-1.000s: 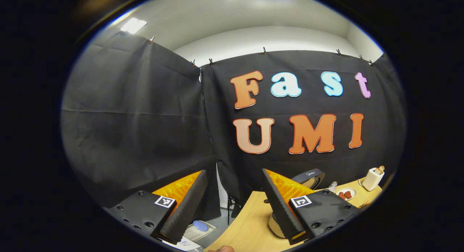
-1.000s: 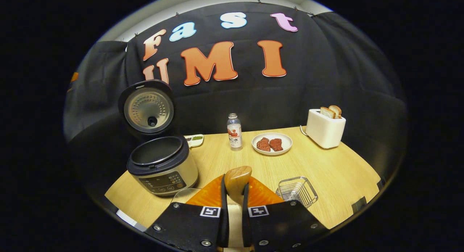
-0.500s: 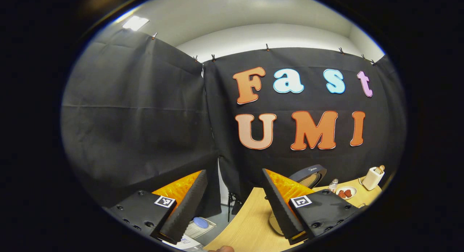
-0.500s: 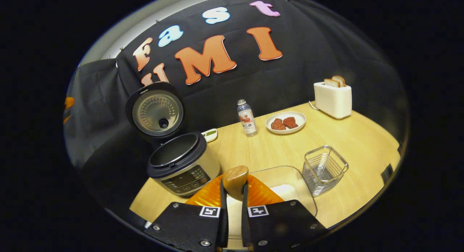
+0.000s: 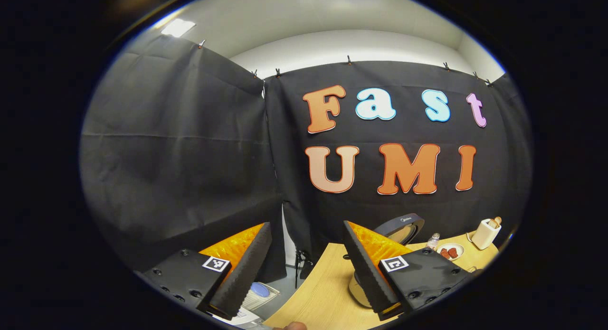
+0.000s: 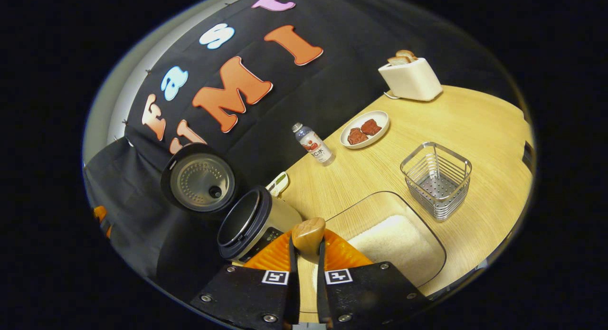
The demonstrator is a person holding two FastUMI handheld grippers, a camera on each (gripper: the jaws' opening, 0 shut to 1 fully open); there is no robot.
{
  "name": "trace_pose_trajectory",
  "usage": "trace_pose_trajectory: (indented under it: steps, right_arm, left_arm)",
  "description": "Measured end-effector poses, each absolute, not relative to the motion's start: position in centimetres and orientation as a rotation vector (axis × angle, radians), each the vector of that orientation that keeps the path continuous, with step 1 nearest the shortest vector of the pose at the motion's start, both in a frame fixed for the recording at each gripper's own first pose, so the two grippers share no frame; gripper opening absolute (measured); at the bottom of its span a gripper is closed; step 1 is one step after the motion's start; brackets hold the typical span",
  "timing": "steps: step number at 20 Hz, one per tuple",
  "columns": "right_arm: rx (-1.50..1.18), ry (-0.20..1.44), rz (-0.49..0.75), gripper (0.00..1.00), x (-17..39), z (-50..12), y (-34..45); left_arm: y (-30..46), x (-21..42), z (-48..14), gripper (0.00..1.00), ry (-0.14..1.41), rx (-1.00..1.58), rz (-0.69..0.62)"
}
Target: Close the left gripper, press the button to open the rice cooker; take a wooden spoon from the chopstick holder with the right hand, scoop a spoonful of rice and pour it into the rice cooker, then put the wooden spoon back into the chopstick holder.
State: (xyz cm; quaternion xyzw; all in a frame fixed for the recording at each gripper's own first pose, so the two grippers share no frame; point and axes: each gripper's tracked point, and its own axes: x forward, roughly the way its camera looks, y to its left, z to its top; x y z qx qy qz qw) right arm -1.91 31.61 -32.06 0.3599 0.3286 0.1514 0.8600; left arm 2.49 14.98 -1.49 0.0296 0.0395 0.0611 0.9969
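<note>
Wooden table (image 6: 456,116) inside a black-curtained booth is carrying every listed item.

Rice cooker (image 6: 249,223), at 9 o'clock in the right gripper view: lid standing open, pot looking empty; button step judged done.

Right gripper (image 6: 304,266): fingers pinching nearly together on the wooden spoon (image 6: 308,235); bowl of spoon hidden, load unknowable.

Rice tray (image 6: 394,242), at 5 o'clock: lying just beside the gripper. Scooping, pouring and returning are remaining.

Chopstick holder (image 6: 437,178), at 3 o'clock: sitting empty.

Left gripper (image 5: 304,266): hanging wide open, gripping nothing.

Bottle (image 6: 313,144), meat plate (image 6: 365,129) and toaster (image 6: 411,78), toward 1 o'clock: standing well apart, obstructing nothing.
</note>
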Motion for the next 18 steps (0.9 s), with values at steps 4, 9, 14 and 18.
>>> trace_pose_trajectory:
  steps: [4, 9, 14, 18]
  right_arm:
    - [0.925, 0.733, 0.277, 0.13, -1.7, -32.4, 31.1]
    - [1.109, 0.732, 0.213, 0.13, -0.9, -32.0, 28.5]
    - [1.185, 0.708, 0.174, 0.13, -0.6, -31.0, 26.7]
    - [1.234, 0.698, 0.16, 0.13, -0.1, -29.6, 26.0]
  left_arm:
    - [15.0, 2.4, -1.1, 0.98, 0.069, 0.066, 0.122]
    - [14.9, 2.0, -0.5, 1.0, 0.053, 0.072, 0.12]
    - [15.3, 2.1, 0.2, 1.0, 0.033, 0.091, 0.133]
    - [14.8, 2.2, 0.1, 1.0, 0.026, 0.075, 0.125]
